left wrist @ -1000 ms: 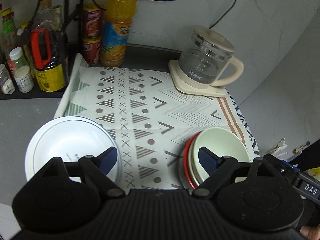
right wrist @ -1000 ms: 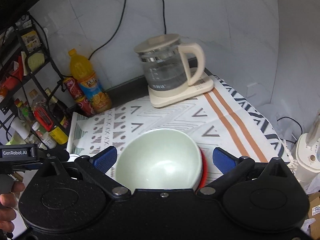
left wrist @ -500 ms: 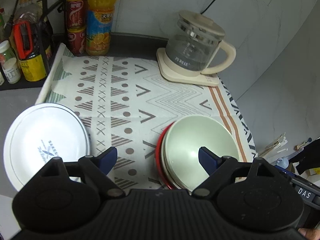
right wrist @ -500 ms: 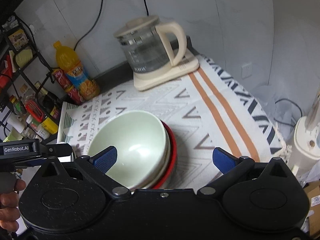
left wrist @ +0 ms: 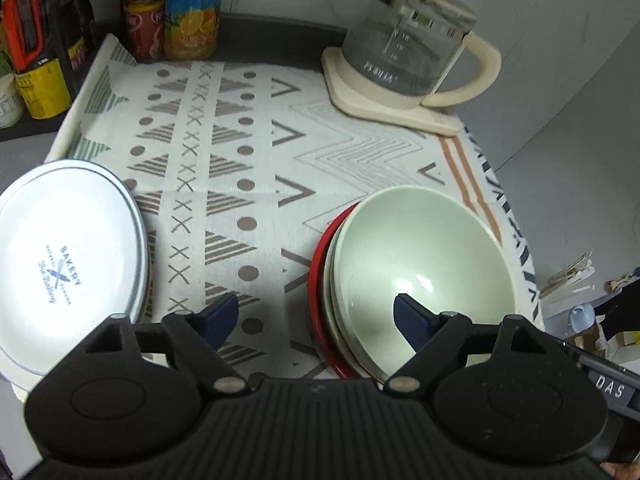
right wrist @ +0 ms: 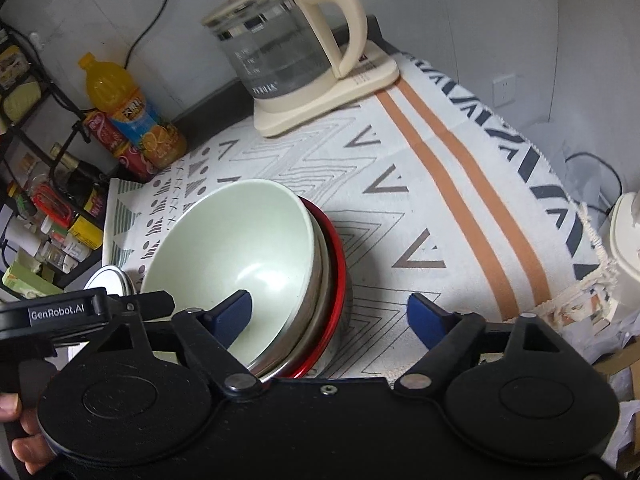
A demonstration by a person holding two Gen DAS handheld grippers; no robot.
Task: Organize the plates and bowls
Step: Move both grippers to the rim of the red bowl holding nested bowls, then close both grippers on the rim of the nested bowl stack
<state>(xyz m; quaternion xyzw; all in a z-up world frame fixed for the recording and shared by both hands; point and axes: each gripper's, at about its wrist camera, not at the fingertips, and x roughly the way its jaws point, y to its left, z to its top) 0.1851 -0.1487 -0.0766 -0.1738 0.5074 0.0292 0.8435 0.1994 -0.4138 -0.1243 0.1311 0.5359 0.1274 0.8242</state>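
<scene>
The right gripper (right wrist: 330, 314) is closing its jaws around the near rim of the green bowl (right wrist: 240, 240), one blue pad inside the bowl and the other outside on the cloth side; the pads are not pressing on the rim yet, so nothing is pinched. The left gripper (left wrist: 316, 318) is also narrowing its jaws slightly, with its right pad over the bowl's inner wall and its left pad over bare cloth, holding nothing.

A second ago both grippers were higher and farther back, and the right one was spread wider; both have come down onto the bowl stack since. That suggests the top bowl is about to be lifted off.

The green bowl is sitting tilted on top of a metal bowl (right wrist: 316, 292) and a red bowl (right wrist: 336, 280), at the near right of the patterned cloth (left wrist: 240, 152). The white plate (left wrist: 68, 248) is lying at the near left, well apart from the stack. At the far right the glass kettle (left wrist: 404, 48) is standing on its base, with a juice bottle (left wrist: 192, 8) at the far left.
</scene>
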